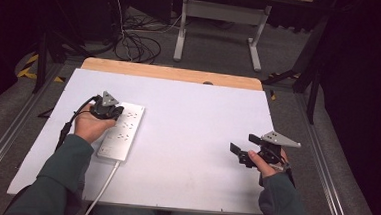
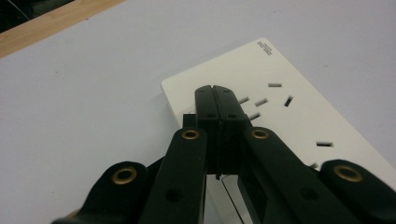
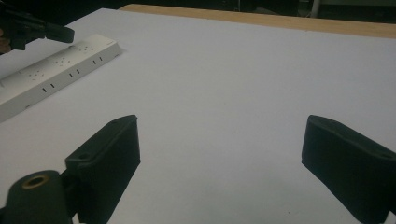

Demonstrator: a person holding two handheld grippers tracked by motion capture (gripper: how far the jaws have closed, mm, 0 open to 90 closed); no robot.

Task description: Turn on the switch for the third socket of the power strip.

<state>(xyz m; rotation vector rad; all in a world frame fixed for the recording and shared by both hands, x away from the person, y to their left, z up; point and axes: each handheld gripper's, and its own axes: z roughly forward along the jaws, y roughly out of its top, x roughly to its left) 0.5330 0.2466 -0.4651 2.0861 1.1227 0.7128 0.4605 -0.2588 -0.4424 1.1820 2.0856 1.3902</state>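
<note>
While my left gripper [image 2: 217, 93] rests its closed, empty jaws on the power strip [image 2: 299, 126], my right gripper [image 3: 219, 154] hovers wide open above the table [image 3: 233, 84].

Power strip [image 1: 123, 130] lies on table's [image 1: 191, 137] left half, its cord running off the near edge. Left gripper [image 1: 109, 108] over strip's far end; right gripper [image 1: 243, 150] well apart, right side.

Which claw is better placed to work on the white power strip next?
Left. The left claw, jaws together, is right over the flat white plastic power strip; the right claw, jaws apart, sits over bare table well away.
</note>
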